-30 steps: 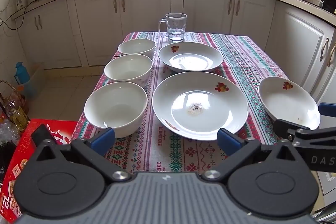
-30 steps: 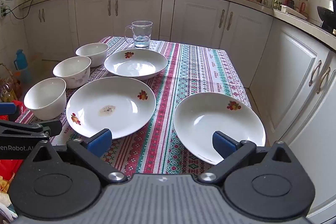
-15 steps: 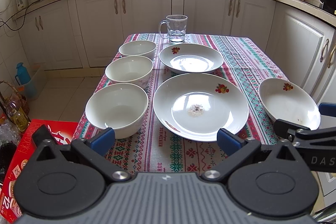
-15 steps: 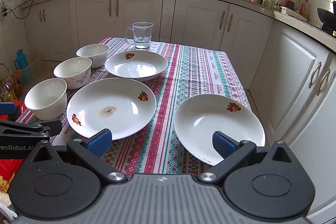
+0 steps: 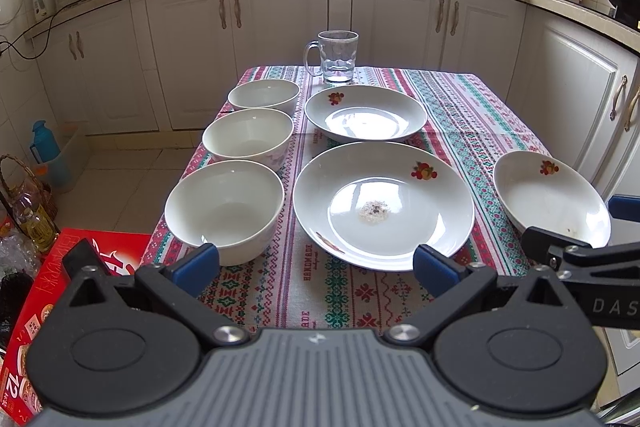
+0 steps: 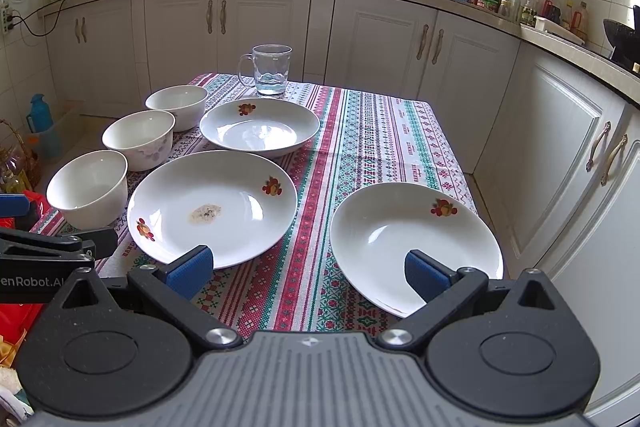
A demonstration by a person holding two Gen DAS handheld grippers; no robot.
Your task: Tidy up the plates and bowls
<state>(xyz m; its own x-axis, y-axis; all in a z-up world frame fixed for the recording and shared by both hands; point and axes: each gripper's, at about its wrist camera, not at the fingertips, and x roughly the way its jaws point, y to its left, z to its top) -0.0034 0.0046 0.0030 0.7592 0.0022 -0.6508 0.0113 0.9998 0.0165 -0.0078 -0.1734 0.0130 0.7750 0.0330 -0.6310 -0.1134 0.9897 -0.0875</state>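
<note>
Three white bowls stand in a row down the table's left side: near (image 5: 224, 207), middle (image 5: 248, 137), far (image 5: 264, 95). A large soiled plate (image 5: 382, 205) lies at the centre, a deep plate (image 5: 366, 113) behind it, and another deep plate (image 5: 550, 197) at the right edge. My left gripper (image 5: 316, 267) is open and empty, at the table's near edge before the near bowl and large plate. My right gripper (image 6: 308, 267) is open and empty, between the large plate (image 6: 212, 205) and the right plate (image 6: 414, 239).
A glass mug (image 5: 338, 57) stands at the table's far end on the patterned cloth (image 5: 460, 107). A red box (image 5: 36, 307) and bottles sit on the floor at the left. White cabinets (image 6: 560, 147) close in on the right.
Both grippers have tilted or drawn back slightly, so the table sits a little lower in view. Nothing on the table has moved.
</note>
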